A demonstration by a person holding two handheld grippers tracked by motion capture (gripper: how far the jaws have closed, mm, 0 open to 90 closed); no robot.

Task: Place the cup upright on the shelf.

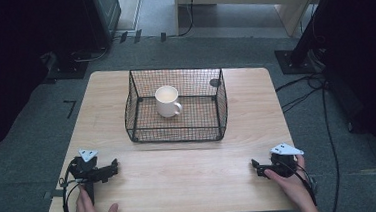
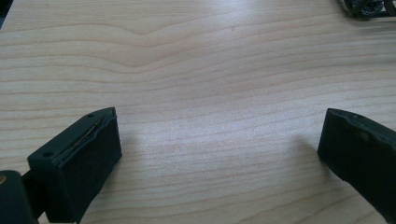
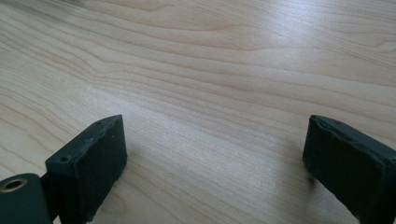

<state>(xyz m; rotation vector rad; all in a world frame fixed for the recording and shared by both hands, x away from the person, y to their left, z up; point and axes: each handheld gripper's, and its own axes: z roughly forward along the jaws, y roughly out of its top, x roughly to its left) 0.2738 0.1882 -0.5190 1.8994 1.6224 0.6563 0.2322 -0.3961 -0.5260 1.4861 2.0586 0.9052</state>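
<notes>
I can read no text, label, brand, number or sign anywhere in these views.
</notes>
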